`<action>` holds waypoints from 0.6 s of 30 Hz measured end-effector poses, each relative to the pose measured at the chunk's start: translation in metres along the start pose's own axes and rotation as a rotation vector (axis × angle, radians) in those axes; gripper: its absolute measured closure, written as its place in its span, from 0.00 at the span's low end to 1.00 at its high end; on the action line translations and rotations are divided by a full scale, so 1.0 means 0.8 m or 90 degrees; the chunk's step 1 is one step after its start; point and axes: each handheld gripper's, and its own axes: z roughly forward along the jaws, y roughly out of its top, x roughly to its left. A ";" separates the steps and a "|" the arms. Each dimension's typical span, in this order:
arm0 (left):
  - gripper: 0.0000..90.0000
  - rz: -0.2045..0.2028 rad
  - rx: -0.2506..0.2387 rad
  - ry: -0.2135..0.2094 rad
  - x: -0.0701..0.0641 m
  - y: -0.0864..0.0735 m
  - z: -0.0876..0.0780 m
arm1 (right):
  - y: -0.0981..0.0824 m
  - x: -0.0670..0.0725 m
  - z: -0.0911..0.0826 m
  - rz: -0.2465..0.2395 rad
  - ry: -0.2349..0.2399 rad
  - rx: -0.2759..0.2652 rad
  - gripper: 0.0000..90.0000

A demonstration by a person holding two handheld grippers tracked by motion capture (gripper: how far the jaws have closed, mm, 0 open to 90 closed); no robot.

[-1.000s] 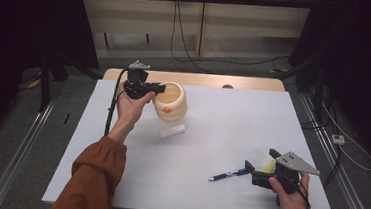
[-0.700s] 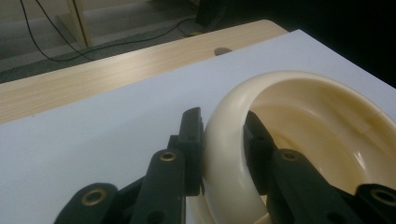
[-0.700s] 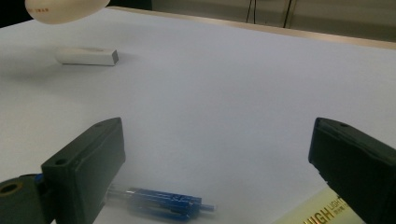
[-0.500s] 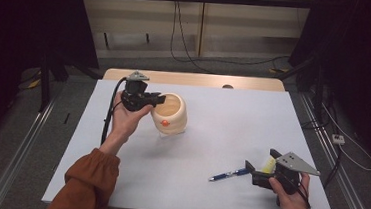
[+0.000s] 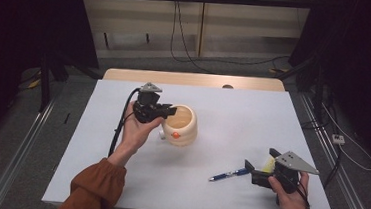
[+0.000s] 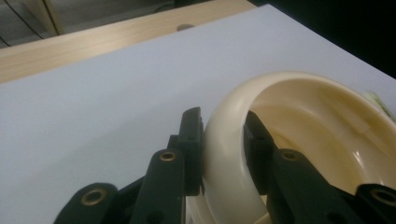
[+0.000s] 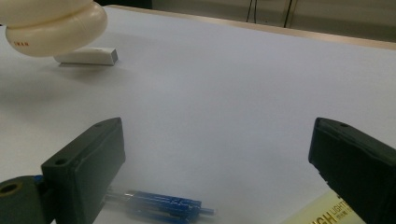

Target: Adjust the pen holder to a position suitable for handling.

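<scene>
Both grippers are black. The left gripper (image 5: 170, 111) carries a grey three-cornered plate (image 5: 150, 87) on top, and a black cable (image 5: 122, 122) trails from it beside the rust-orange sleeve (image 5: 94, 187). Brass-ringed screw holes (image 6: 167, 156) dot its blocky jaws. The right gripper (image 5: 259, 160) bears a larger grey plate (image 5: 297, 162); its jaws are flat, dark slabs.
</scene>
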 end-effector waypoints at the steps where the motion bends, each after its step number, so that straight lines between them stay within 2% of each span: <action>1: 0.82 0.009 0.005 -0.007 -0.007 -0.001 0.006 | 0.000 0.001 0.000 -0.001 0.001 0.001 0.04; 6: 0.82 0.022 0.014 -0.016 -0.021 0.001 0.016 | 0.000 0.000 0.000 -0.001 0.001 0.001 0.04; 15: 0.83 0.023 0.041 -0.026 -0.053 -0.004 0.041 | -0.001 0.000 0.001 -0.001 0.004 0.003 0.04; 17: 0.83 0.024 0.037 -0.014 -0.057 -0.007 0.046 | -0.001 0.000 0.001 0.000 0.005 0.003 0.04; 18: 0.82 0.031 0.046 -0.008 -0.057 -0.007 0.048 | -0.001 0.000 0.001 -0.001 0.004 0.003 0.04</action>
